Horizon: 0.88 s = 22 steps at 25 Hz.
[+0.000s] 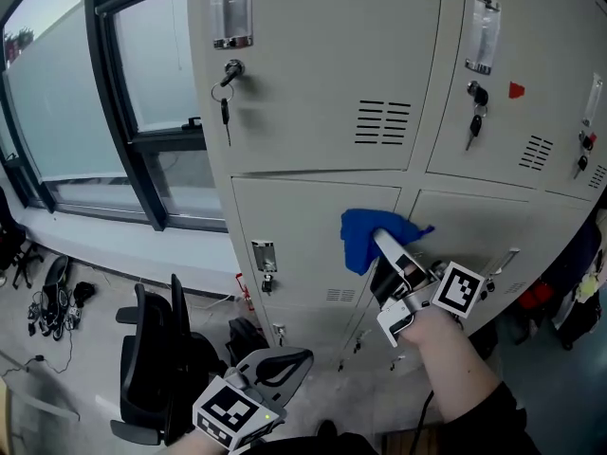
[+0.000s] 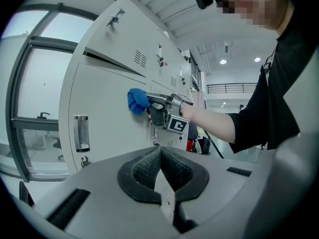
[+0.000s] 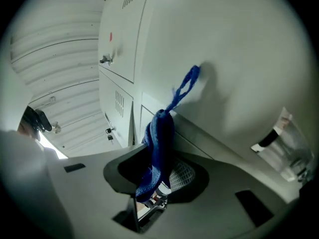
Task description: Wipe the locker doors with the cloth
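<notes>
Your right gripper (image 1: 387,246) pinches the blue cloth (image 1: 363,235) against the lower locker door (image 1: 294,221), mid-wipe. Left gripper (image 1: 282,365) hangs low, jaws pressed together, nothing btwn. Next, prob.: sweep cloth across door w/ steady pressure.

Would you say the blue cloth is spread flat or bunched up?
Bunched up: the cloth is a crumpled wad pinched by the right gripper.

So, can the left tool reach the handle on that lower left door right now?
Probably yes. The left tool is shut and empty, held low and short of the handle, with only open air between them. The cloth sits off to the right, clear of that path.
</notes>
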Each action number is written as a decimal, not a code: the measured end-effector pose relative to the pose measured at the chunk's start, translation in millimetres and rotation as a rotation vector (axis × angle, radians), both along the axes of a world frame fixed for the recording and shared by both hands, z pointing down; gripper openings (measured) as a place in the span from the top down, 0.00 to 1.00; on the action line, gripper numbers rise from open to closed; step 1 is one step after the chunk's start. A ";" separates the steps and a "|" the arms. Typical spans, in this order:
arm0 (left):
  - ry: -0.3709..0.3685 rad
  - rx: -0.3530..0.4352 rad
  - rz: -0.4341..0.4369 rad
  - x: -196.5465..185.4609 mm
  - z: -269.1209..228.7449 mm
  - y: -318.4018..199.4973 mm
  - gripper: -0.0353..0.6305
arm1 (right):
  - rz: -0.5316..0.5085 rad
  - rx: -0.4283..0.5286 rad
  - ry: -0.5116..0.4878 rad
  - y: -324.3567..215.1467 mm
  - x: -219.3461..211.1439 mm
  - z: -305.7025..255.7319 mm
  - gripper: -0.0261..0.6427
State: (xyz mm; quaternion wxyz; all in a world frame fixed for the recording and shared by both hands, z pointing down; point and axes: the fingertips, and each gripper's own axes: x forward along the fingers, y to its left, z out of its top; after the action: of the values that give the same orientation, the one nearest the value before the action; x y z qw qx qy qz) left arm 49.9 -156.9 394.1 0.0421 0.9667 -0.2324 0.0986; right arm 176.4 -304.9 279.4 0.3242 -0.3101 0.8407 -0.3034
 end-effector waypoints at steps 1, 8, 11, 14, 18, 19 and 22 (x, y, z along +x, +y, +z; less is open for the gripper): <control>-0.003 -0.005 -0.001 0.4 1.9 -0.1 0.94 | -0.002 -0.019 -0.004 -0.2 -0.3 10.6 0.82; -0.005 -0.025 0.001 4.7 7.2 -3.1 0.94 | -0.002 -0.140 -0.004 -0.7 -0.2 82.3 0.82; -0.014 -0.031 0.001 7.3 10.4 -4.0 0.94 | 0.003 -0.198 -0.003 -0.9 0.3 117.6 0.82; -0.023 -0.037 -0.001 8.7 13.5 -5.3 0.94 | -0.001 -0.245 0.006 -2.5 -1.4 150.5 0.82; -0.034 -0.048 -0.013 9.2 17.5 -8.2 0.94 | -0.014 -0.284 0.004 -6.7 -6.2 186.6 0.82; -0.038 -0.047 -0.015 9.5 18.6 -8.7 0.94 | -0.020 -0.295 0.002 -7.5 -7.6 195.2 0.82; -0.047 -0.050 -0.022 10.1 21.4 -10.1 0.94 | -0.032 -0.329 0.004 -8.4 -10.6 220.6 0.82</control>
State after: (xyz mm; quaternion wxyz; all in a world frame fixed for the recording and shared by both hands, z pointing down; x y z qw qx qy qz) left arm 60.0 -167.0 415.5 0.0616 0.9602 -0.2414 0.1264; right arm 165.8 -313.3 499.9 0.2627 -0.3462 0.7850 -0.4415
